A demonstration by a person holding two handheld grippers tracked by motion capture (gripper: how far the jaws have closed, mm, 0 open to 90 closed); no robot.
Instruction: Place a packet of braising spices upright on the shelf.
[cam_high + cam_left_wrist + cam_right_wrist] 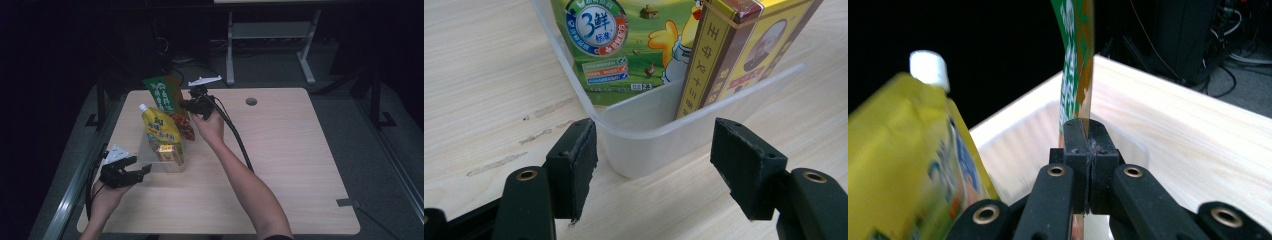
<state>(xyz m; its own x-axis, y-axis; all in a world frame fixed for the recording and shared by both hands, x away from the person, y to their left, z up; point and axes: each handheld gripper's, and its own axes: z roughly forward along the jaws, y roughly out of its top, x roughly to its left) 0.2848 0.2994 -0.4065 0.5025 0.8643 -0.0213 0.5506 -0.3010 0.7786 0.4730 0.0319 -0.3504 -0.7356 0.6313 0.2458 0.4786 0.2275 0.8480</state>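
Nearest you, your left tool (pixel 145 170) sits low on the bench (pixel 280 165), its jaws spread to either side of the near corner of the clear plastic bin (pixel 639 132). One pad (pixel 581 155) is just beside the bin's wall, the other stands apart from it, so nothing is pinched there; it looks placed to steady the bin.

Inside the bin, a yellow spouted pouch (pixel 161 127) with a white cap stands upright, and a yellow carton (pixel 169 152) leans at the near end. A red packet (pixel 183 126) shows at the far side, though whether it is inside the bin or just behind it is hard to tell.

Farther out, your right tool (pixel 182 104) has its jaws pressed together on the lower edge of the green packet (pixel 162 95), which stands tall above the bin's far end, not yet down among the others.

So packing seems well along: two items are in, and the green one is left to lower and let go.
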